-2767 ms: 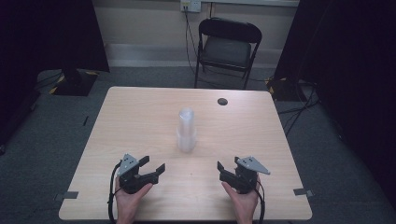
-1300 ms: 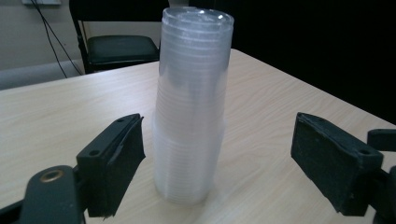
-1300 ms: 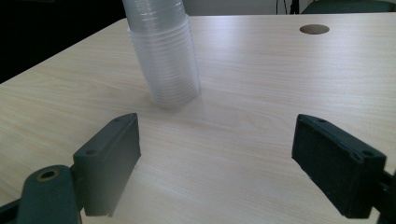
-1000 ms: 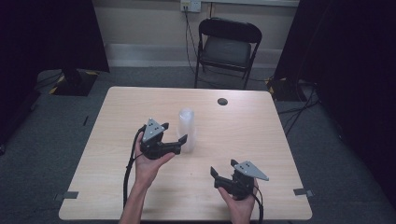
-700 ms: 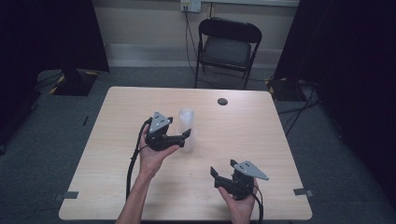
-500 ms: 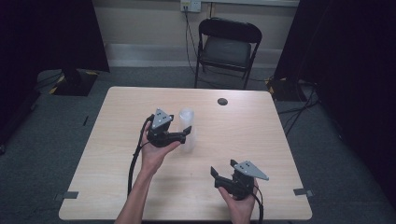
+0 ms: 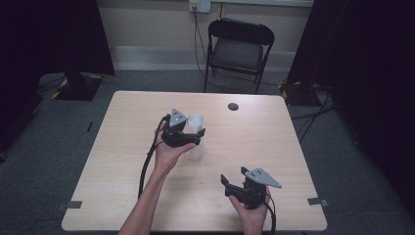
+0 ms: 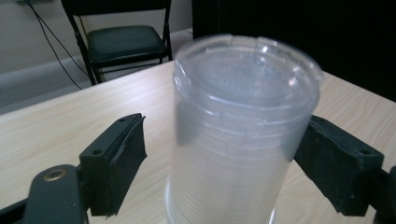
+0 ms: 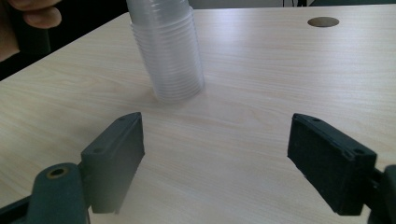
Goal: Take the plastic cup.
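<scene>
A stack of clear plastic cups point(image 7: 197, 150) stands upside down at the middle of the light wooden table point(image 7: 122, 161). My left gripper point(image 7: 196, 134) reaches in from the left and straddles the stack's upper part. In the left gripper view the stack point(image 8: 243, 130) stands between the jaws of that gripper point(image 8: 222, 163); the left pad point(image 8: 126, 158) is clear of it, the right pad point(image 8: 336, 163) lies at its edge. These jaws have just been opening a little. My right gripper point(image 7: 234, 175) rests open near the front right, with nothing between its jaws point(image 9: 215, 163); the stack point(image 9: 168, 60) is ahead of it.
A small dark round disc point(image 7: 233, 106) lies on the table's far side, also in the right gripper view point(image 9: 323, 21). A black folding chair point(image 7: 237, 49) stands beyond the far edge. Dark curtains hang at both sides of the room.
My left gripper has come from the front edge up to the cup stack and slid farther around its upper part. The right gripper has stayed near the front right.
</scene>
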The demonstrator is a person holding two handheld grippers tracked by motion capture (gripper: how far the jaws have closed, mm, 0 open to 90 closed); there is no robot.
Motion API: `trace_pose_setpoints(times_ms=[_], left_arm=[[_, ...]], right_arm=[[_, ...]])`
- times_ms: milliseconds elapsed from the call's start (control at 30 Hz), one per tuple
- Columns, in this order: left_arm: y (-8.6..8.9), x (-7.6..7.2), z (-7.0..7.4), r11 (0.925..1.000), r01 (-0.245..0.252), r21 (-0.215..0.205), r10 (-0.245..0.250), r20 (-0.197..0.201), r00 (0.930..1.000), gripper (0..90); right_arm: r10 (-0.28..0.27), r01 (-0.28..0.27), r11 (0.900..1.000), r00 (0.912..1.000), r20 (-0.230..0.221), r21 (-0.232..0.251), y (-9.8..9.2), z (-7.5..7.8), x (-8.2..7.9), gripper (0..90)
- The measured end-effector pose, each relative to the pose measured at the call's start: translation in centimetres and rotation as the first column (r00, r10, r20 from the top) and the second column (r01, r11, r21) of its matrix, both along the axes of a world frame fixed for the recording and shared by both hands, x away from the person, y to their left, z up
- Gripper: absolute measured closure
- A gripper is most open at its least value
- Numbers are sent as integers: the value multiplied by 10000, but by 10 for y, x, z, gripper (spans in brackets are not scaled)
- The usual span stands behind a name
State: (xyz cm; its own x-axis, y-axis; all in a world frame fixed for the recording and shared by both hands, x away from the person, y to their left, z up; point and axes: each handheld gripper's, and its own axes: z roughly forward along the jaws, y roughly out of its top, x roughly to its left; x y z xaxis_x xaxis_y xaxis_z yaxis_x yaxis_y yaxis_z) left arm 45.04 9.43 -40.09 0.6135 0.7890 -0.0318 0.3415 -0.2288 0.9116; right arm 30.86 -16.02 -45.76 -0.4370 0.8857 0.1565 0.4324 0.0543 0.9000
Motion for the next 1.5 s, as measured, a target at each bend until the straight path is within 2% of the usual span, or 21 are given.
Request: trace_pose_setpoints(times_ms=[400, 567, 700, 767, 1000, 1100, 1133, 1233, 1500], left_arm=[[-6, 9, -16, 9997, 2, 243, 0, -93, 10000, 206], [-10, 10, -22, 9990, -58, 439, 71, -306, 9995, 205], [-12, 10, -24, 9989, 57, 466, -40, -357, 9994, 253], [-12, 9, -23, 9986, 113, 523, -101, -226, 9997, 288], [-10, 9, -22, 9987, 232, 464, -221, -225, 9995, 291], [-9, 6, -22, 9994, 126, 336, -119, -223, 9997, 290], [-9, 7, -22, 9992, 193, 336, -189, -101, 9998, 290], [-8, 7, -21, 9995, 183, 244, -179, -160, 9997, 289], [-7, 6, -18, 9999, 17, 145, -20, 217, 9998, 292]], right_arm=[[-2, 2, 10000, 10000, -66, 1, 0, 0, 1, 196], [-35, 36, 10000, 10000, -69, 31, -2, -1, 1, 197], [-27, 27, 10000, 10000, -71, 27, -2, -1, 1, 198], [-27, 27, 10000, 9999, -126, 4, -1, -2, 1, 201], [-52, 52, 10000, 9999, -92, 19, -1, -1, 1, 203], [-57, 57, 9999, 10000, -26, 83, -2, -1, 1, 207], [-12, 12, 9999, 10000, -32, 155, -2, -1, 0, 207], [-6, 7, 9997, 10000, -26, 248, -3, 0, 0, 207], [-11, 14, 9997, 9999, -113, 235, -2, -3, 0, 207]])
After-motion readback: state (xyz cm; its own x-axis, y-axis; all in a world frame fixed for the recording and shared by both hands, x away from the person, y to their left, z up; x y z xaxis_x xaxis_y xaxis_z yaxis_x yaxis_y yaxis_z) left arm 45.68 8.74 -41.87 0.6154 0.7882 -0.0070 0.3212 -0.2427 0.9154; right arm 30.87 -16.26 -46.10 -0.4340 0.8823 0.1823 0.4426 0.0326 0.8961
